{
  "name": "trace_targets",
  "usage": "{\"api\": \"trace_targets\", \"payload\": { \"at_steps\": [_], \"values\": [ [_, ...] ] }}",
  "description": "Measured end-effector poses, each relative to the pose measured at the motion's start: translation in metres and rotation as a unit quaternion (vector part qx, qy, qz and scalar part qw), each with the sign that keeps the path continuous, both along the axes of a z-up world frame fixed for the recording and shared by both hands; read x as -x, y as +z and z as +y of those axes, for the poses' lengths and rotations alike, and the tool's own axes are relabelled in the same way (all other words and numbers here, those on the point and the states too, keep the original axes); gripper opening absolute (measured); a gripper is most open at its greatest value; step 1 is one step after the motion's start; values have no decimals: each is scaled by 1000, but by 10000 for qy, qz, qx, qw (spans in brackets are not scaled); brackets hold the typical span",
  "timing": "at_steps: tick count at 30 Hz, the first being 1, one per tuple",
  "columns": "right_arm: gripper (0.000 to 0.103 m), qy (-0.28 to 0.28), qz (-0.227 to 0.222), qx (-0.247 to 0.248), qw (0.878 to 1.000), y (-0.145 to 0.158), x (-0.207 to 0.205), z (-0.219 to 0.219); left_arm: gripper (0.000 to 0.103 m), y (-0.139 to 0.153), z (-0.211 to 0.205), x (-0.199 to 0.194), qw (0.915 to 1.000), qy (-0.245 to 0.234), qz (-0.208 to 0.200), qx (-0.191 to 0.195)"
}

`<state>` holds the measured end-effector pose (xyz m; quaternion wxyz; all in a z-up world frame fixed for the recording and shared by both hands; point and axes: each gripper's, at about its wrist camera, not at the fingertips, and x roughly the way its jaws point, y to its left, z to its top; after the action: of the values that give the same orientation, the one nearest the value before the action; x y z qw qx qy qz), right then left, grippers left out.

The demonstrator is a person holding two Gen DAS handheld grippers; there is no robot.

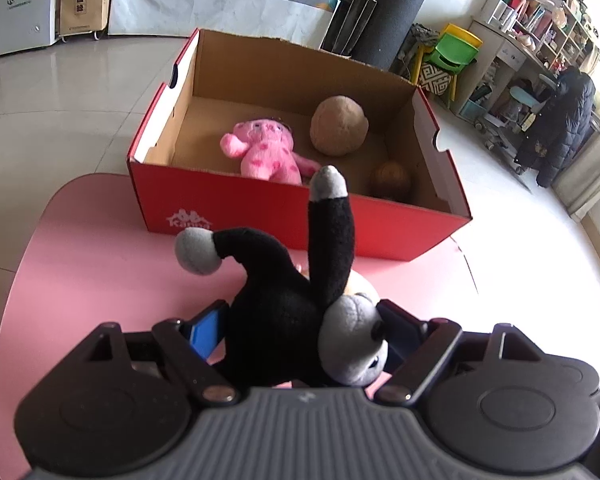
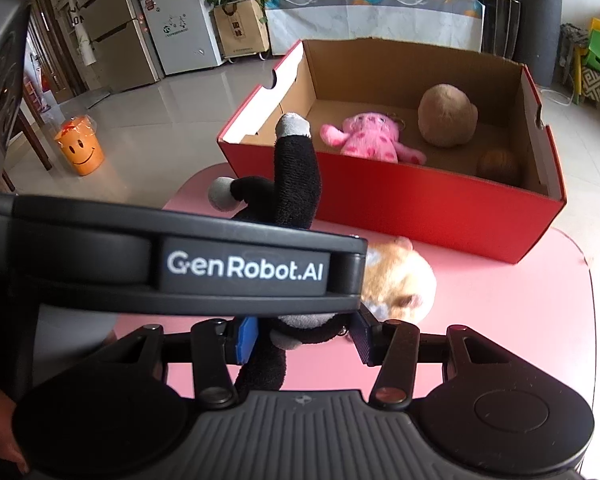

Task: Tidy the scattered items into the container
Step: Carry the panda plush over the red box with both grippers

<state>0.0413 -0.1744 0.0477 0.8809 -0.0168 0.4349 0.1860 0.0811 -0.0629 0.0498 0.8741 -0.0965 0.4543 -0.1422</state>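
Nearest the lens, the left gripper [image 1: 300, 332] is clenched on the black plush monkey [image 1: 288, 312], its blue pads pressed into the body and the grey face. The right gripper [image 2: 304, 336] sits just behind it, a dangling part of the same monkey between its pads; whether those pads truly pinch cannot be told.

Both grippers point steeply down toward the red box [image 1: 300, 220], which stands on the pink table [image 1: 92, 248] just beyond the monkey. One long arm of the toy sticks up level with the box's near wall.

To do this step well, the toy likely needs lifting until its limbs clear that wall, then carrying over the bare cardboard floor beside the pink plush [image 1: 264, 152] before release. An orange-and-white plush [image 2: 400, 280] lies on the table in front of the box, not yet tidied.
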Motion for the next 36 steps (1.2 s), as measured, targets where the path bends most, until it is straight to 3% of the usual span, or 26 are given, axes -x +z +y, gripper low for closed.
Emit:
{"api": "trace_targets", "payload": {
  "at_steps": [19, 36],
  "values": [
    [50, 29, -629, -51, 9980, 44, -23, -13, 81, 48, -18, -22, 9983, 108, -570, 5],
    [50, -207, -1111, -242, 9933, 63, -62, -17, 82, 66, -23, -64, 9942, 88, -1058, 175]
  ]
}}
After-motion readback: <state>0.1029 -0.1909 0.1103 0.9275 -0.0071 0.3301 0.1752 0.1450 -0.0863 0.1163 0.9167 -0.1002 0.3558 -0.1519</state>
